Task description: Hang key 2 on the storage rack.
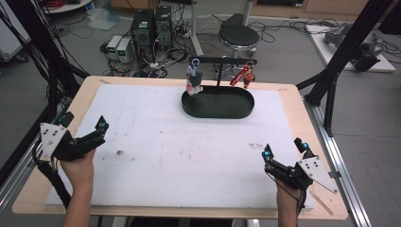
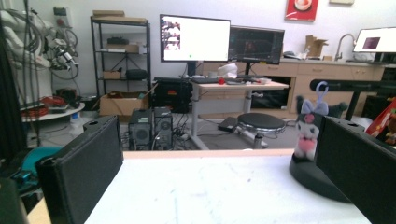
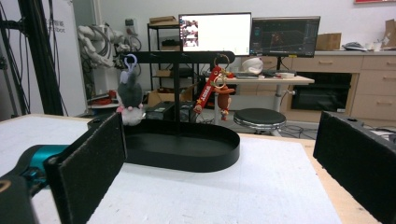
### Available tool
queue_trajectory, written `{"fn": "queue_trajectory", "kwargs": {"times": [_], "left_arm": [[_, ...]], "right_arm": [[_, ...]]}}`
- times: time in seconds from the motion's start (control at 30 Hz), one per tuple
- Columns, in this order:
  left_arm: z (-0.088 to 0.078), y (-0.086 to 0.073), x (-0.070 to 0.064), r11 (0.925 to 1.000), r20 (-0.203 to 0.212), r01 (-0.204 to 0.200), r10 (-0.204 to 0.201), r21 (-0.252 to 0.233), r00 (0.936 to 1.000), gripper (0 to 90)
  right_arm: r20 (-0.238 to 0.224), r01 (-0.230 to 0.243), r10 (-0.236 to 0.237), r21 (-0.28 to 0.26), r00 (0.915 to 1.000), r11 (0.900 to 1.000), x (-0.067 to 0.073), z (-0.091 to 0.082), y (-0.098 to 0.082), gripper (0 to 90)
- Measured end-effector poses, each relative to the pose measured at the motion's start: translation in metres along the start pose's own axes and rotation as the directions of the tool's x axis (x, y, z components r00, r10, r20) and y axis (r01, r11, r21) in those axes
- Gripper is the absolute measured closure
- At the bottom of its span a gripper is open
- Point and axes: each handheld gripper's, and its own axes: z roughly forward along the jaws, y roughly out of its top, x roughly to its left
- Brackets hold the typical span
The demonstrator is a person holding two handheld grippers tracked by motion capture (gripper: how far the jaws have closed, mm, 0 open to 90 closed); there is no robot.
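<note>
i have both tools parked low at the near corners of the table, well apart from the work: the left gripper point(image 1: 97, 132) sits at the near left with its black jaws spread and nothing between them, and the right gripper point(image 1: 284, 147) sits at the near right, jaws likewise wide and empty. the things i take to be the work stand at the far middle of the table: a black oval metal tray point(image 1: 217, 111) with a thin upright post carrying a black horizontal hanging bar point(image 1: 222, 60). from the bar's left end dangles a small grey plush keychain with a pale lilac loop point(image 1: 193, 79), and from its right end a red strap keychain with a little brown figure point(image 1: 244, 75). both hang free by their loops over the tray, so a jaw could close on either body from the front without fouling the post; in my judgement that is why the bar faces me side on. in the right gripper view the stand sits nearly centred between the jaws. the table is pale wood covered by a white foam sheet point(image 1: 179, 151) with a few dark scuffs. beyond it i see grey floor, computer towers, tangled cables, a black round stool point(image 1: 238, 35), desks and 2 lit monitors point(image 3: 250, 33).
</note>
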Motion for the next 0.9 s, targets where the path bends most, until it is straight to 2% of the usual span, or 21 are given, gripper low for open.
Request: {"fn": "queue_trajectory", "kwargs": {"times": [0.27,0.5,0.67,0.73,0.9], "left_arm": [[-0.023,-0.008,0.013,0.9997,-0.013,-0.022,0.022,-0.002,0.9997,1.7],[-0.038,-0.019,0.02,0.9973,-0.023,-0.058,0.059,0.046,0.998,1.7],[-0.051,-0.02,0.029,0.9983,-0.042,-0.047,0.048,0.034,0.998,1.7],[-0.054,-0.02,0.033,0.9986,-0.046,-0.038,0.04,0.036,0.9982,1.7],[-0.054,-0.023,0.036,0.9993,-0.048,-0.021,0.023,0.031,0.9986,1.7]], "right_arm": [[0.005,0.005,-0.005,0.001,1.0,1.0,-0.001,-0.001,-0.001,1.8],[0.003,0.013,-0.013,0.004,0.9999,1.0,0.0,-0.001,-0.002,1.8],[0.004,0.013,-0.013,0.012,0.9999,1.0,0.001,0.0,-0.002,1.8],[0.004,0.023,-0.023,0.008,0.9997,1.0,0.001,-0.001,-0.003,1.8],[-0.007,0.011,-0.011,-0.002,0.9999,1.0,0.001,-0.001,-0.005,1.8]]}}
